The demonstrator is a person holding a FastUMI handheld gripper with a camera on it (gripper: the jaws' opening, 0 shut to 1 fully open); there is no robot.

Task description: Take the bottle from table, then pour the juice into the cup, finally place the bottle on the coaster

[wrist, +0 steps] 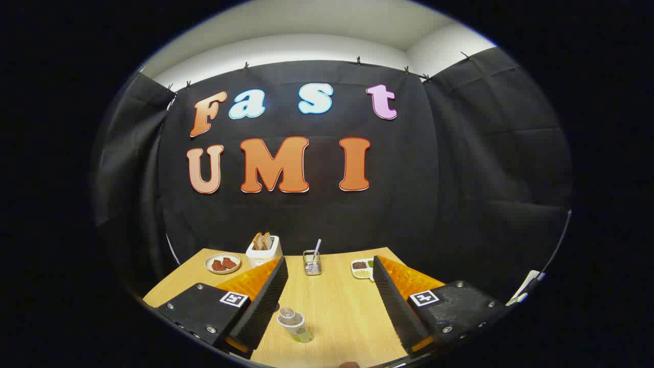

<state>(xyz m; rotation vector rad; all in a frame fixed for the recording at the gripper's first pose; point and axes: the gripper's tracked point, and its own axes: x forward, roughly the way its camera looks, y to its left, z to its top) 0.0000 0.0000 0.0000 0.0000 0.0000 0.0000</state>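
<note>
Between spread tool (329, 301) fingers: bottle (295, 324), untouched.

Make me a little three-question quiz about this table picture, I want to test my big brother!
1. True or false: the gripper is already squeezing the bottle.
2. What sticks out of the top of the toaster? A) toast B) a spoon C) a flower
3. Fill in: the bottle stands on the table between the two open ____.

Key
1. False. Its fingers are spread wide and the bottle stands free, nearer the left finger.
2. A, toast slices.
3. Fingers.
</note>
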